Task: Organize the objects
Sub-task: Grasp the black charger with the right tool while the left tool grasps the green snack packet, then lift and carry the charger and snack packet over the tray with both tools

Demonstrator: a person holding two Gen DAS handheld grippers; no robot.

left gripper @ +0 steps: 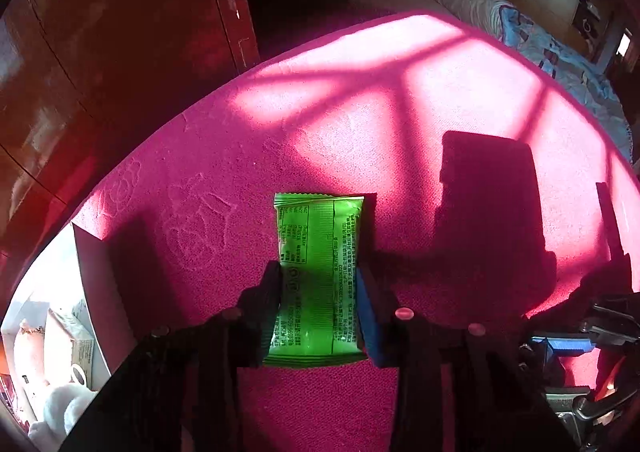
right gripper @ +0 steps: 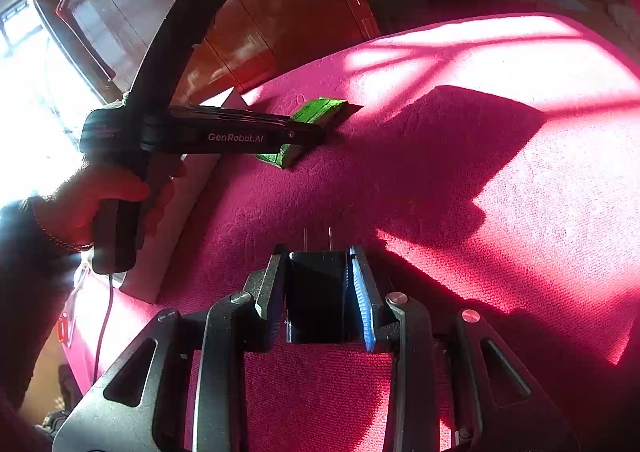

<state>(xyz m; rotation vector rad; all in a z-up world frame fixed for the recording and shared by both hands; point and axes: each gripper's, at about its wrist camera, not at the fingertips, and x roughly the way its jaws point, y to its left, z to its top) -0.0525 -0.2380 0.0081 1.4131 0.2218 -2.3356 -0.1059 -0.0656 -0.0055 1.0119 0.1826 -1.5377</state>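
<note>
Left tongs pinch the green snack packet lying flat on the pink table, so pickup step looks underway; next prob. a lift w/o crushing it. Right tongs grip a black plug adapter, prongs fwd, above the cloth.

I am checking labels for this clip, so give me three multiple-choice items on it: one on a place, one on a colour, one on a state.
1. Where does the snack packet lie?
A. on the pink cloth
B. in a drawer
C. on the floor

2. What colour is the packet?
A. blue
B. green
C. white

3. What does the right hand-held gripper hold?
A. nothing
B. a spoon
C. a black plug adapter

Answers: 1 A, it lies flat on the cloth between the fingers of the left hand-held gripper. 2 B, its wrapper is bright green. 3 C, both pads clamp the black block, prongs forward.
</note>
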